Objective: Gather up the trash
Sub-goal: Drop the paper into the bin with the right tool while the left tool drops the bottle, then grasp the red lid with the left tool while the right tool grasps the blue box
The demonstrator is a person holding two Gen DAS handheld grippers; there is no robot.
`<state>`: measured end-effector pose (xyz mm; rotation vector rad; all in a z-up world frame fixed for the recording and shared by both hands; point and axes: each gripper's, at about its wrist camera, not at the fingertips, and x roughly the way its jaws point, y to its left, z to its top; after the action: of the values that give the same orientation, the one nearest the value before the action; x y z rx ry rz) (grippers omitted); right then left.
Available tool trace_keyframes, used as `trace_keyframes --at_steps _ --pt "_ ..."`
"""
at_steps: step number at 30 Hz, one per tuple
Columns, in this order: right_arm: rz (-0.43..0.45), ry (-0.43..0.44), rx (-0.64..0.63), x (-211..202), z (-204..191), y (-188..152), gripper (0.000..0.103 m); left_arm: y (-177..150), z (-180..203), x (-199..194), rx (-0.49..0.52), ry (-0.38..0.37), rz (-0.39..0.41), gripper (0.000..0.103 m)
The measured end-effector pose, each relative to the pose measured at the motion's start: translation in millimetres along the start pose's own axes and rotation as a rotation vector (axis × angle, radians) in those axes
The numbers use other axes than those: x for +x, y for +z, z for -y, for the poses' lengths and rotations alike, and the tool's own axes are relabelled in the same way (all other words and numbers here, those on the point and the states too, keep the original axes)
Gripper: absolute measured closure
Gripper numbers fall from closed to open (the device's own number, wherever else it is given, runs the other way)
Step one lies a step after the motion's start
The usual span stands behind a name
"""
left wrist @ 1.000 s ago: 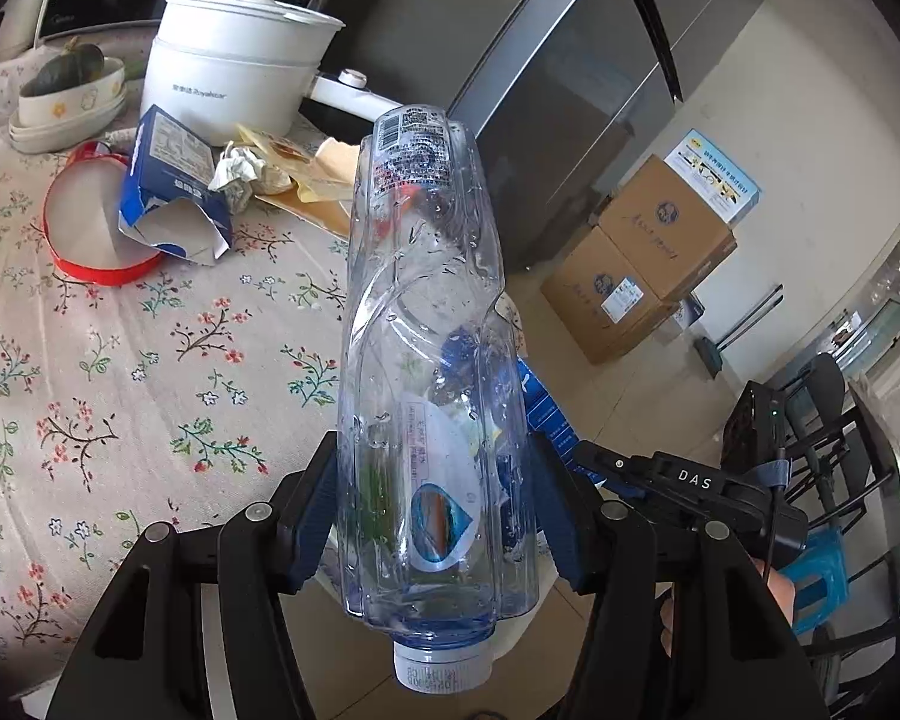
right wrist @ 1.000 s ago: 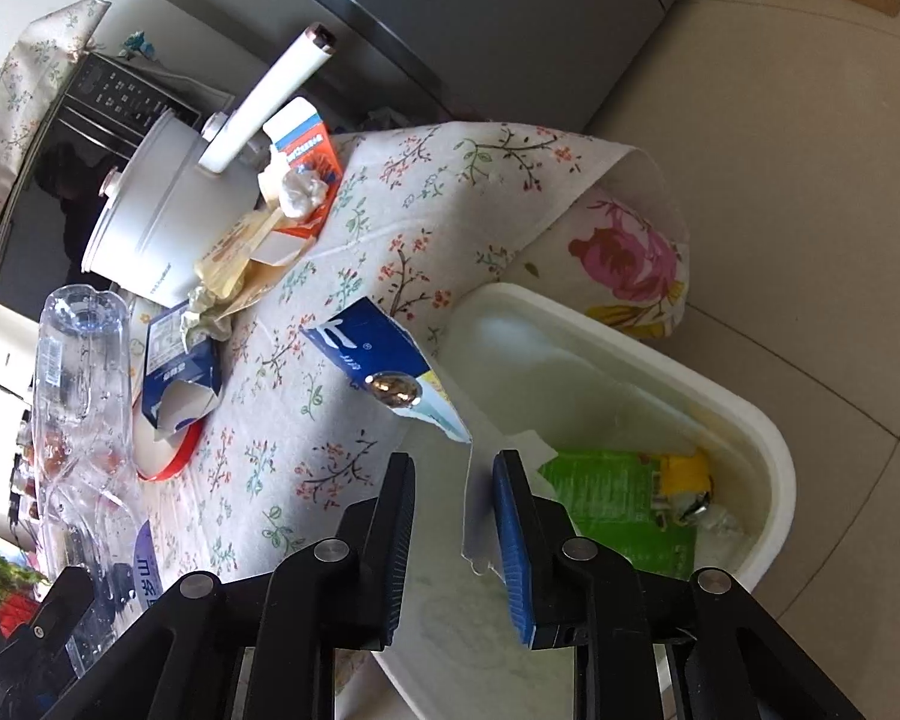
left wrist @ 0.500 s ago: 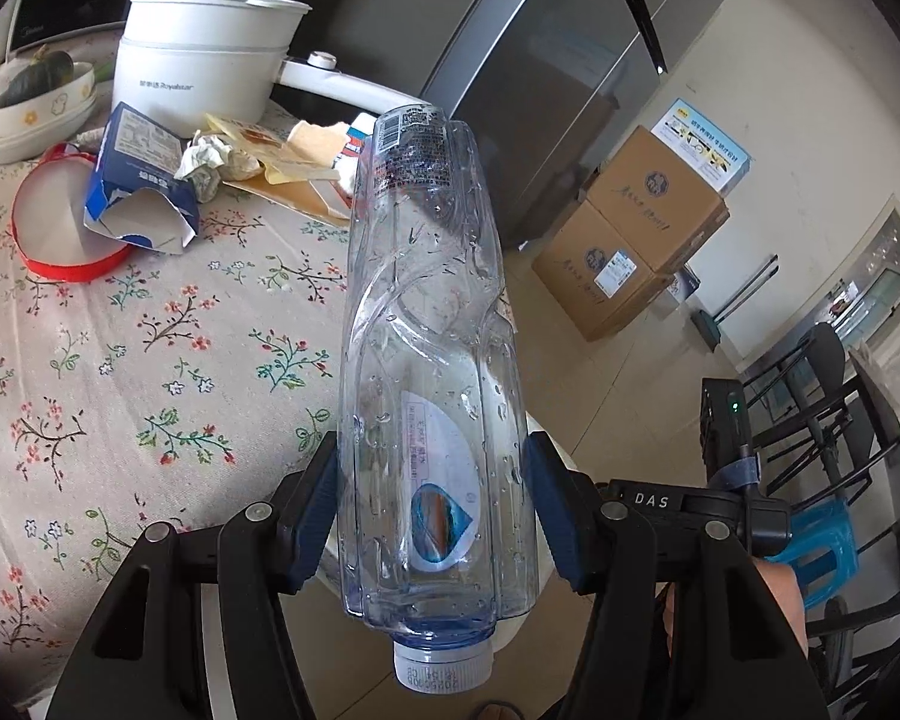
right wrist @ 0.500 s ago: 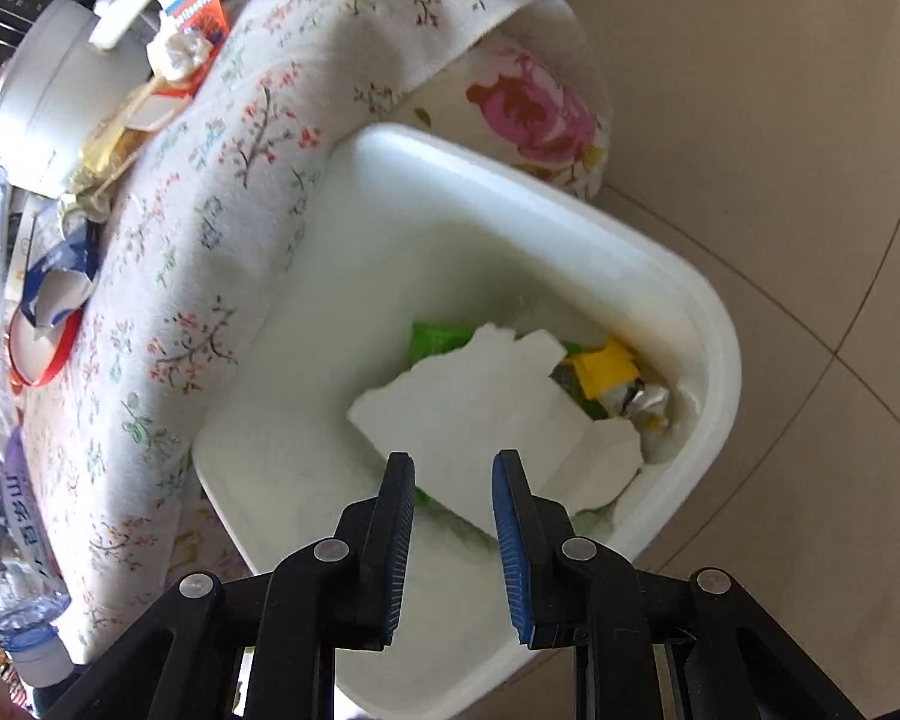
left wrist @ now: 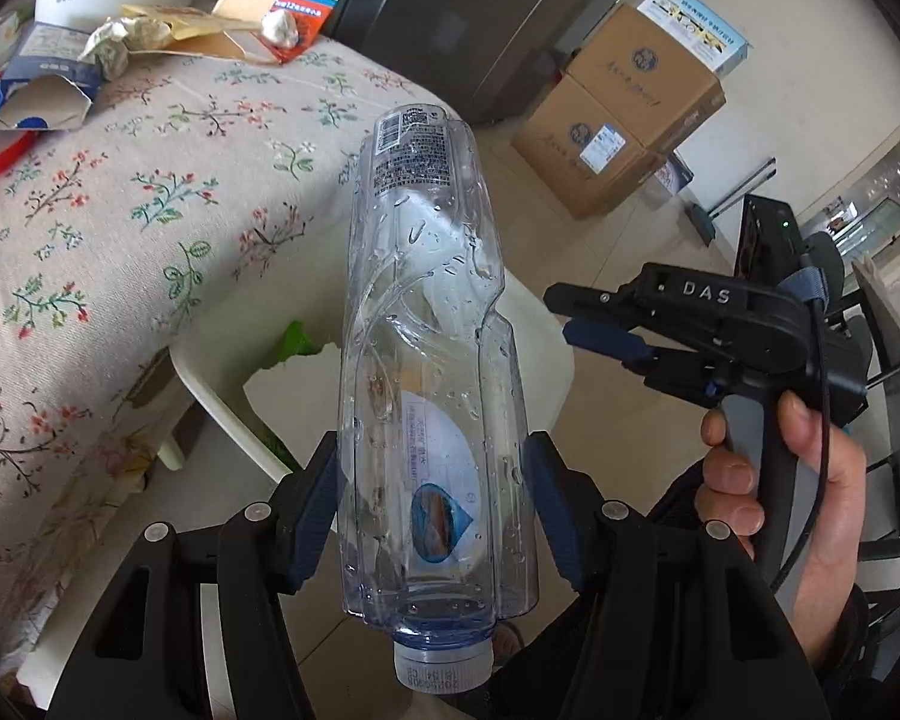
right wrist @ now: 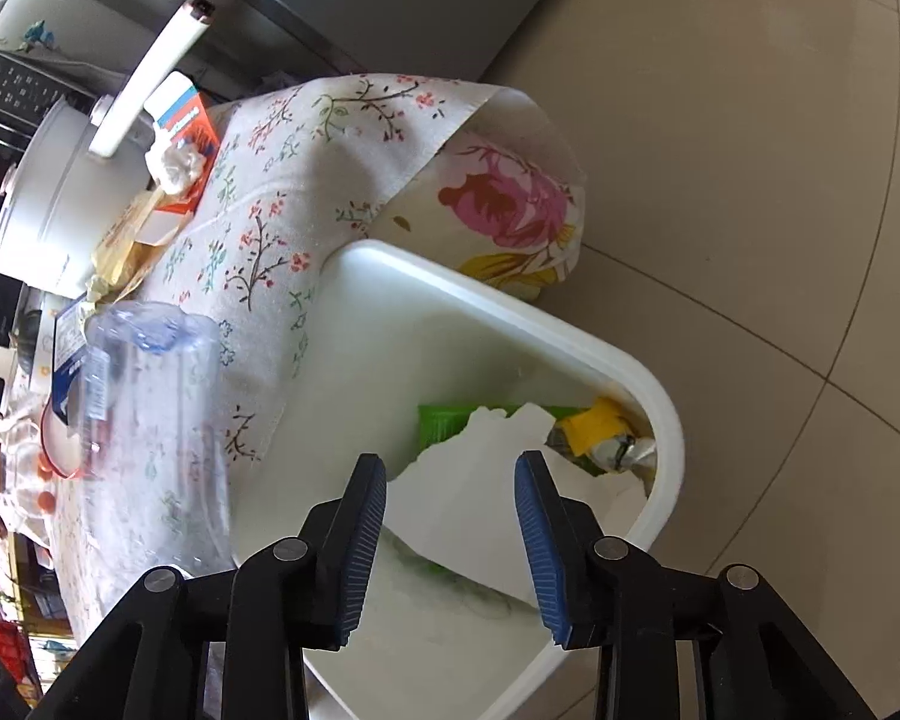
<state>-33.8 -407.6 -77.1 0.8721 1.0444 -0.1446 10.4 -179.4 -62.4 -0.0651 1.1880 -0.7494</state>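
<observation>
Your left tongs (left wrist: 432, 516) clamp the bottle (left wrist: 429, 372), cap toward you, above the bin (left wrist: 210, 387) at the bench (left wrist: 120, 210) edge. Your right tongs (right wrist: 450, 531) are opening, empty, over paper (right wrist: 480, 480) at twelve o'clock in the bin.

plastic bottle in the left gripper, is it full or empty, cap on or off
Nearly empty, cap on: the plastic bottle is see-through with only droplets inside. The left gripper clamps it, cap end nearest the camera.
</observation>
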Motion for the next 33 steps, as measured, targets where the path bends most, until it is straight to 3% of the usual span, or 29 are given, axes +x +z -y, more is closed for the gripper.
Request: trace_keyframes --at_steps 5,9,12,14,16,20,24,30,33 --pt "0.001 0.014 0.011 0 1 1 0.062 0 -4 24 -0.039 0.026 -0.038 0.040" --pt "0.007 0.017 0.008 0 1 1 0.062 15 -6 44 -0.057 0.062 0.044 0.036" --pt "0.004 0.026 0.001 2 -1 1 0.062 19 -8 73 -0.035 0.155 -0.066 0.034" --pt "-0.001 0.030 0.001 4 -1 2 0.062 13 -14 74 -0.072 0.103 -0.081 0.034" --pt "-0.001 0.034 0.012 3 2 2 0.062 10 -14 70 -0.064 0.089 -0.080 0.034" --pt "0.003 0.039 0.019 0 4 5 0.062 17 -9 50 -0.029 0.102 0.000 0.034" --pt "-0.013 0.050 0.004 4 -1 4 0.062 27 -12 26 -0.055 0.085 0.033 0.034" --pt "-0.009 0.064 -0.004 3 -3 4 0.062 51 -41 -30 -0.144 0.106 0.160 0.034" --pt "0.001 0.073 -0.005 2 -5 3 0.053 59 -70 -58 -0.221 0.139 0.213 0.034"
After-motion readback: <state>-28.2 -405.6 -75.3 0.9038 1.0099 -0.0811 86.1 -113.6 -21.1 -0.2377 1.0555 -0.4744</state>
